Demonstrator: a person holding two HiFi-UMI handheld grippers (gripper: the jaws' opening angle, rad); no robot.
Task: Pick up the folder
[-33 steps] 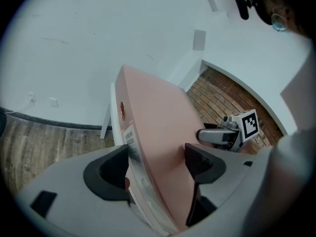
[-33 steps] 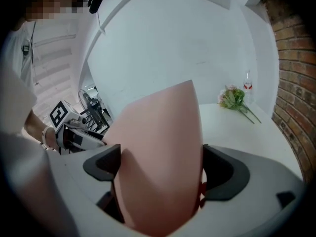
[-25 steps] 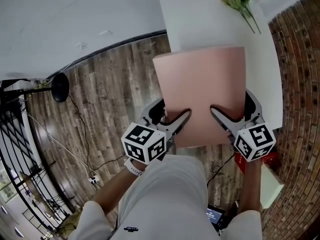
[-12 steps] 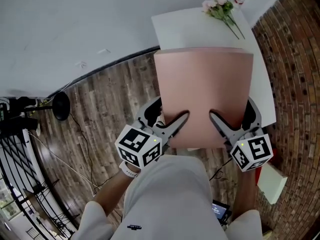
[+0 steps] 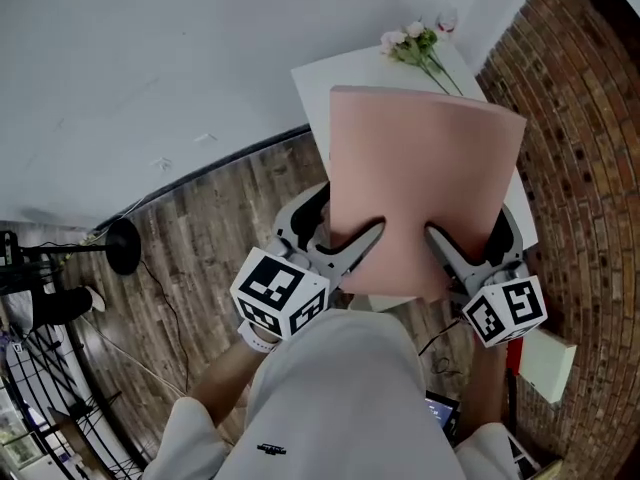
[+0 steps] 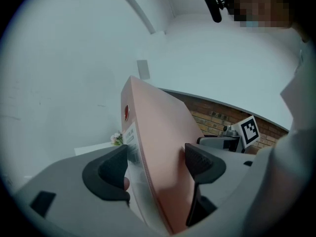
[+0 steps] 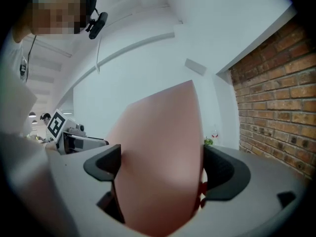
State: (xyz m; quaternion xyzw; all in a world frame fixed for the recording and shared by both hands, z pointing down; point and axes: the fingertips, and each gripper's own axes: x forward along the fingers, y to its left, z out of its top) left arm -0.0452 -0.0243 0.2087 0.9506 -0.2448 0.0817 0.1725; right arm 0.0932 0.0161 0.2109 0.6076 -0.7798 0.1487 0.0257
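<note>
Room: white wall, wood-plank floor (image 5: 190, 238), brick wall (image 5: 585, 118) on the right; a white table (image 5: 315, 83) with a sprig of flowers (image 5: 412, 42) at its far end.
Folder: pink folder (image 5: 420, 183), raised and tilted above the table, its far edge up; it looks clear of the tabletop.
Left gripper: left gripper (image 6: 158, 166) clamped on the near edge, one jaw on each face.
Right gripper: right gripper (image 7: 160, 169) gripping the same edge, further right.
Handling: likely light and thin, stiff enough to hold flat without sagging; the smooth cover may slip.
Hold: two spaced grips on the near edge look sound, keeping it level.
</note>
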